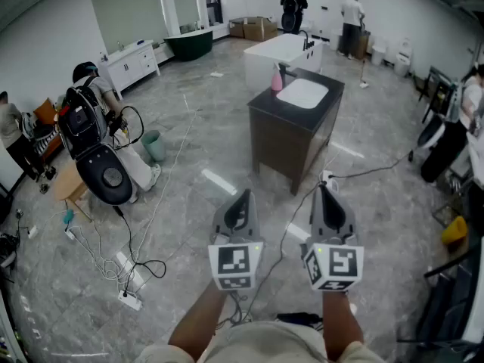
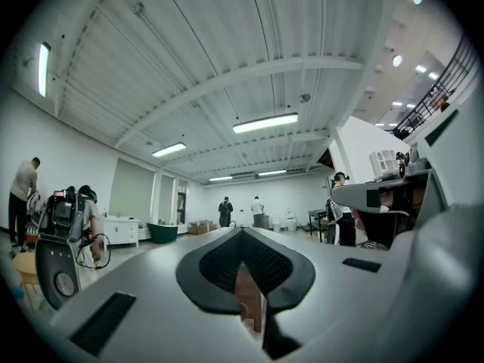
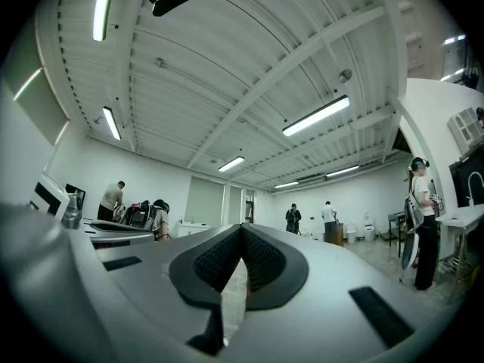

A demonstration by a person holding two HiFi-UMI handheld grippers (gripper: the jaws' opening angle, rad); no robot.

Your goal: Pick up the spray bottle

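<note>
Nothing of the task is done yet: the pink spray bottle (image 1: 277, 79) stands on the dark cabinet (image 1: 291, 138) in the upper middle of the head view, well apart from the left gripper (image 1: 243, 195) and the right gripper (image 1: 325, 189), both with fingers pressed together on nothing; approaching and grasping remain

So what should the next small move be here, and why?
Probably step toward the dark cabinet: the pink bottle stands on it beside the sink, well beyond the left gripper and right gripper, both shut and empty.

Two grippers (image 1: 243, 195) (image 1: 324, 189), one pink spray bottle (image 1: 277, 79), one sink cabinet (image 1: 287, 138)
</note>
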